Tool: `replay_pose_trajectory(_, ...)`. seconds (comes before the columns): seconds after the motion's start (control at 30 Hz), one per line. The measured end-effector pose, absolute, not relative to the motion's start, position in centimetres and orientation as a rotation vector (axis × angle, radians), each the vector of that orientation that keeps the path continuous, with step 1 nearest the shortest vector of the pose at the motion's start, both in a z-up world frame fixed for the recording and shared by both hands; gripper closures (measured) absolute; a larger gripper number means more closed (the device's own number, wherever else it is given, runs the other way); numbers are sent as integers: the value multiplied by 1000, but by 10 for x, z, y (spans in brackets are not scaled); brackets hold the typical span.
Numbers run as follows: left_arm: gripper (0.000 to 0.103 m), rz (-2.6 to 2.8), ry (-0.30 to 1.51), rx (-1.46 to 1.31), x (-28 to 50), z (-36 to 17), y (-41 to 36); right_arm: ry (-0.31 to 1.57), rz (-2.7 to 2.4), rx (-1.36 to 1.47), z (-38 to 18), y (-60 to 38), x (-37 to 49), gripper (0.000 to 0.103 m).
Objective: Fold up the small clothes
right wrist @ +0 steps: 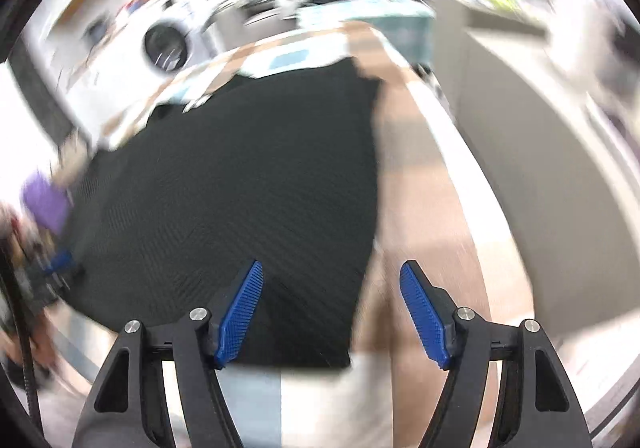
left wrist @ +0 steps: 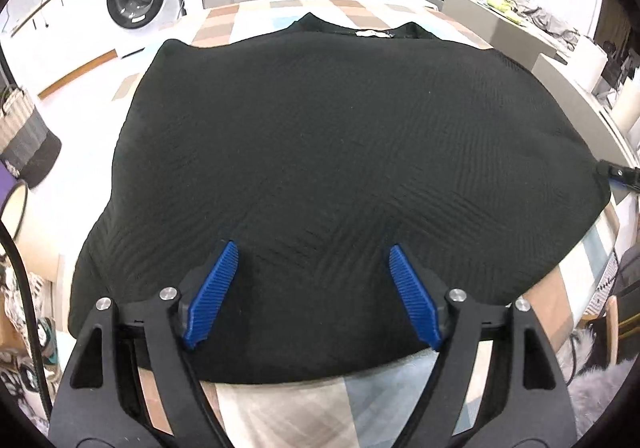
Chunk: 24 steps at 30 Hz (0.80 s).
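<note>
Hovering spread and empty, the left claw (left wrist: pixel 313 262) and right claw (right wrist: pixel 331 280) stand above the near hem of a black ribbed knit garment (left wrist: pixel 340 152) lying flat on the checked tablecloth (left wrist: pixel 280 408); the next fold likely calls for pinching an edge.

No text, brand, number or sign could be read. The white tag (left wrist: pixel 374 33) at the neckline of the black garment (left wrist: pixel 320 152) was too small to make out, and the panel of the washing machine (left wrist: pixel 138 0) behind that garment was illegible.
</note>
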State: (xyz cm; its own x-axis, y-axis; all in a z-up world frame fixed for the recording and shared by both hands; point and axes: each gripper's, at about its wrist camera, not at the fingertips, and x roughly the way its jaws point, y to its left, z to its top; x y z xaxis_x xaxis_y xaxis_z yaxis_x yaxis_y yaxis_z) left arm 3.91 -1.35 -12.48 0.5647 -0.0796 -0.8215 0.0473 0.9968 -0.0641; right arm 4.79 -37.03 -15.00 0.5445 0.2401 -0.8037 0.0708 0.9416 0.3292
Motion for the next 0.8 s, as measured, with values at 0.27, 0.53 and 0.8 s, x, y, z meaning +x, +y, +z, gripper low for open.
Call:
replay_pose_trajectory(0.27, 21, -78, 967, -34, 38, -125, -13, 1004, 180, 434, -158, -368, 43, 70)
replay_pose_trajectory(0.53, 21, -61, 981, -117, 26, -124, -2, 1014, 150, 267, -150, -352, 58, 97)
replay_pose_trajectory(0.8, 21, -29, 937, -293, -9, -110, 35, 904, 141, 277, -122, -352, 58, 71)
